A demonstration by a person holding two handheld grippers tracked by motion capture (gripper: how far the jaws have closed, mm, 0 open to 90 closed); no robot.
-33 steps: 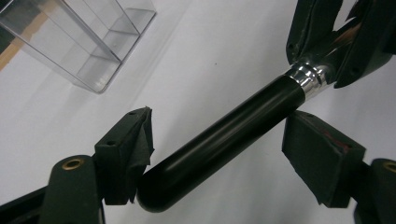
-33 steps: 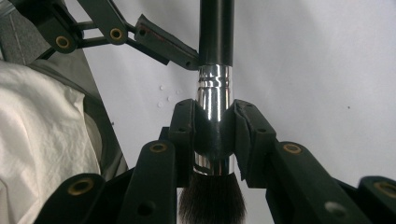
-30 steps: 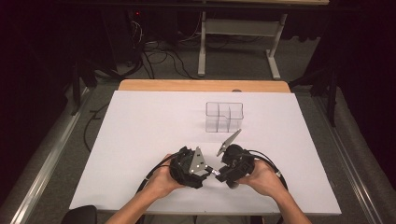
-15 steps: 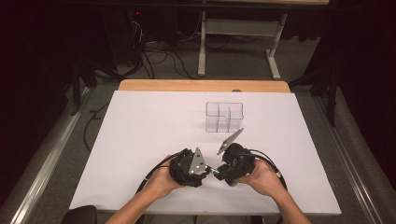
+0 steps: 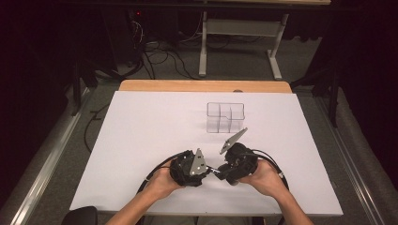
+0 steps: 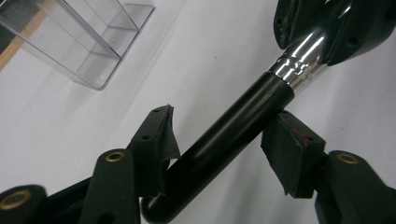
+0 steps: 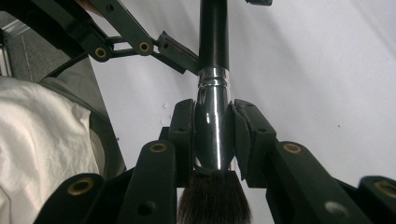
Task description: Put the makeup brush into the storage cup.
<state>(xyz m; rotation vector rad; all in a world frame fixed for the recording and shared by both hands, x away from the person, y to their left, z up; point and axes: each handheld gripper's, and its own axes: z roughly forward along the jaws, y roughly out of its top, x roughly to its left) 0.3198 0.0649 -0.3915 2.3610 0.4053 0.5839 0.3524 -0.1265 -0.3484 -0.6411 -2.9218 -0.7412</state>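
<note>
Black claws [image 5: 216, 169], brass pivot pins, grey plates, black cables

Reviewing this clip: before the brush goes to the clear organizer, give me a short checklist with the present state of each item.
1. Right gripper shut on the brush at its chrome ferrule: ok.
2. Left gripper shut on the black handle: not ok; its fingers stand open around it, with a gap at one side.
3. Bristles free of the fingers: ok, they sit behind the grip.
4. Clear organizer upright on the table: ok.
5. Organizer compartments empty: ok, as far as the high view shows.
6. Path from the grippers to the organizer: ok.
</note>
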